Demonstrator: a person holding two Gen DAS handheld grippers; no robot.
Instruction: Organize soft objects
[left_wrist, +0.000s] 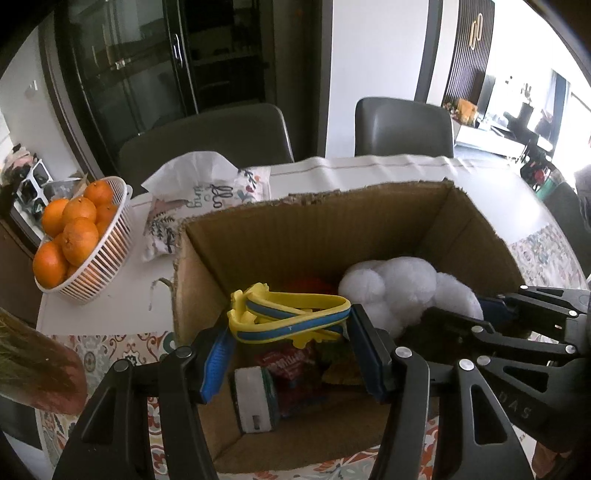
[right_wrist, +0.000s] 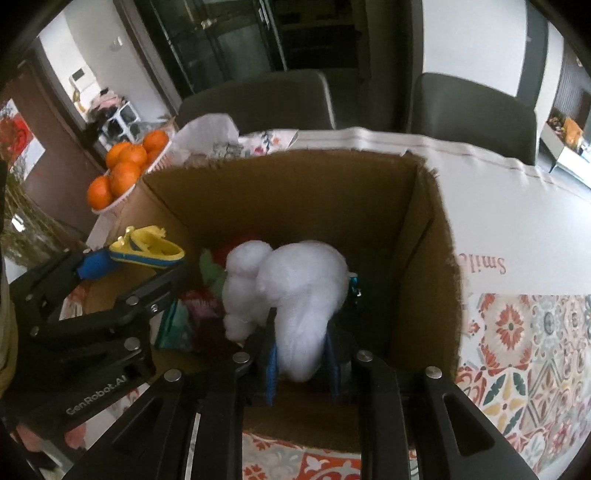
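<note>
My left gripper (left_wrist: 291, 354) clamps the yellow-and-blue slipper (left_wrist: 288, 317) over the box (left_wrist: 314, 236); my right gripper (right_wrist: 301, 363) pinches the white plush toy (right_wrist: 295, 295) at the box's three o'clock side. I'd lower both further before letting go.

Soft objects at the open cardboard box (left_wrist: 314, 236).
White plush toy (right_wrist: 295, 295) hangs inside the box; yellow-and-blue rubber piece (left_wrist: 291, 321) is level above its left wall.

Left hand-held gripper (left_wrist: 291, 350) holds yellow-blue toy (left_wrist: 291, 319) over cardboard box (left_wrist: 317, 236).
</note>
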